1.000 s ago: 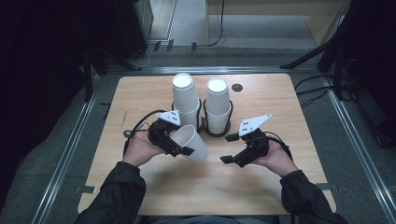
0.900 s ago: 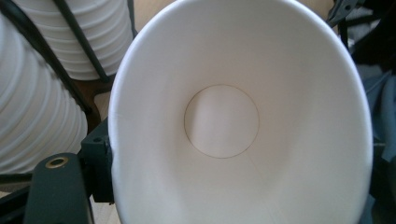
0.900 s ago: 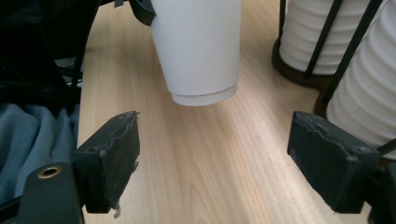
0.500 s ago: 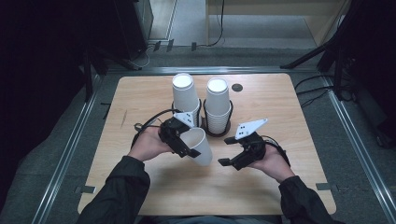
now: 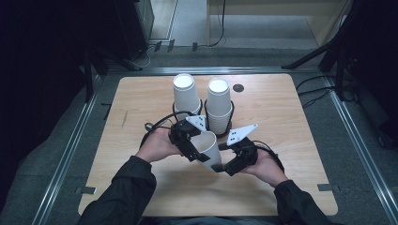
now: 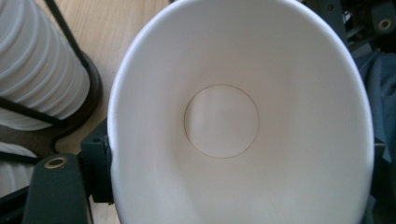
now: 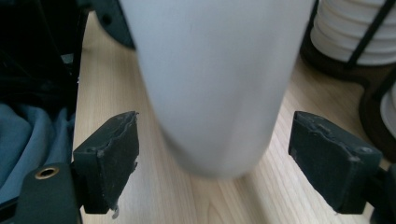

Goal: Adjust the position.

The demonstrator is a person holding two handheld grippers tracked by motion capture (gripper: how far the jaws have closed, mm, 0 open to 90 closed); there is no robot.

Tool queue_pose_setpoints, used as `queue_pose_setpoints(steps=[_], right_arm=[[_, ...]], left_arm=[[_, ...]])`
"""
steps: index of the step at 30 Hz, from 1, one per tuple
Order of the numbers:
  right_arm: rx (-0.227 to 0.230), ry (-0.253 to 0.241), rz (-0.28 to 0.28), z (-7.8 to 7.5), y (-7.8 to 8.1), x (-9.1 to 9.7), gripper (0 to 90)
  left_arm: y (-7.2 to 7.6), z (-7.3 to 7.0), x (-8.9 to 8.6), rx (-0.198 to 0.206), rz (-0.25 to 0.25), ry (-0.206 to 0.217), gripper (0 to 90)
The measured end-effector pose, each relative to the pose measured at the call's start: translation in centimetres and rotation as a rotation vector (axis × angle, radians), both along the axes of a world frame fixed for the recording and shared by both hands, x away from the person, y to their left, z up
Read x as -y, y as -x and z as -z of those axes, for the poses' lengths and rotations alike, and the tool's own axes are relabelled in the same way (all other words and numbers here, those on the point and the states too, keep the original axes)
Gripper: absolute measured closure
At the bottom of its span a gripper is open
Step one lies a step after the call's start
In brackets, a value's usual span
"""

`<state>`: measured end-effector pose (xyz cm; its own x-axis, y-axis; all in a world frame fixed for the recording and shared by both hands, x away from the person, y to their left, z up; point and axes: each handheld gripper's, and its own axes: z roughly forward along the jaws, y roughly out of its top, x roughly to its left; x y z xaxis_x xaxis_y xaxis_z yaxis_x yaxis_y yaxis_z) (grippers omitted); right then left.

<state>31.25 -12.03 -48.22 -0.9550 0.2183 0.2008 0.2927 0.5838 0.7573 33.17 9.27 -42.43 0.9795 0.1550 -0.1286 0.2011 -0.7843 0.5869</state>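
A white paper cup (image 5: 210, 146) lies tilted over the table's middle, and my left gripper (image 5: 196, 149) is shut on its rim end. In the left gripper view I look straight into the cup's mouth (image 6: 233, 121), with a black jaw against its left side. My right gripper (image 5: 224, 165) stands open just right of the cup's base. In the right gripper view the cup's narrow bottom (image 7: 215, 70) hangs between the two pads (image 7: 112, 158), with a gap on each side.
Two tall stacks of white cups (image 5: 184, 96) (image 5: 219, 105) stand in black wire holders just behind the grippers. A small black disc (image 5: 238, 87) sits in the wooden table (image 5: 291, 117) near its far edge. Metal rails run along both table sides.
My left hand has carried the cup right, toward the table's middle. My right hand has come down and left, so its open jaws now flank the cup's bottom.
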Motion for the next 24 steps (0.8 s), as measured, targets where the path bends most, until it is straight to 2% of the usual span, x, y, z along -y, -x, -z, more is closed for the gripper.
queue_pose_setpoints(steps=[6, 8, 9, 11, 12, 13, 16, 17, 18, 19, 21, 24], right_arm=[[-0.008, -0.02, -0.009, 0.1, 0.2, -1.3, 16.6], [-0.003, -0.025, -0.01, 0.1, 0.2, -1.4, 18.5], [-0.004, -0.03, -0.014, 0.0, 0.3, -1.5, 22.5], [0.014, -0.033, -0.021, -0.2, 0.4, -1.4, 23.6], [0.01, -0.033, -0.027, -0.2, 0.4, -1.4, 23.8], [0.046, -0.024, -0.026, -0.3, 0.6, -1.4, 23.9], [0.049, -0.024, -0.025, -0.4, 0.6, -1.3, 23.9], [0.063, -0.03, -0.023, -0.6, 0.6, -1.2, 23.8], [0.063, -0.03, -0.023, -0.6, 0.6, -1.2, 23.8], [0.061, -0.03, -0.023, -0.7, 0.6, -1.0, 23.8], [0.06, -0.026, -0.018, -0.7, 0.5, -0.9, 23.8], [0.061, -0.024, -0.011, -0.8, 0.4, -0.7, 23.8]], left_arm=[[0.3, -0.6, 0.0, -0.003, 0.014, 0.026, 17.5], [0.5, -0.7, 0.1, -0.007, 0.014, 0.033, 17.1], [0.5, -0.7, 0.1, -0.006, 0.019, 0.034, 17.1], [0.4, -0.7, 0.1, -0.018, 0.023, 0.03, 15.5], [0.5, -0.7, 0.1, -0.012, 0.029, 0.031, 14.4], [0.6, -0.6, 0.0, 0.008, 0.037, 0.035, 12.8], [0.6, -0.6, -0.1, 0.013, 0.031, 0.049, 10.5], [0.7, -0.6, -0.1, 0.036, 0.048, 0.07, 8.8], [0.7, -0.6, -0.1, 0.036, 0.048, 0.07, 5.5], [0.7, -0.6, -0.1, 0.068, 0.048, 0.088, 0.0], [0.6, -0.7, -0.3, 0.08, 0.03, 0.101, 0.0], [0.5, -0.8, -0.6, 0.07, 0.019, 0.124, 0.0]])
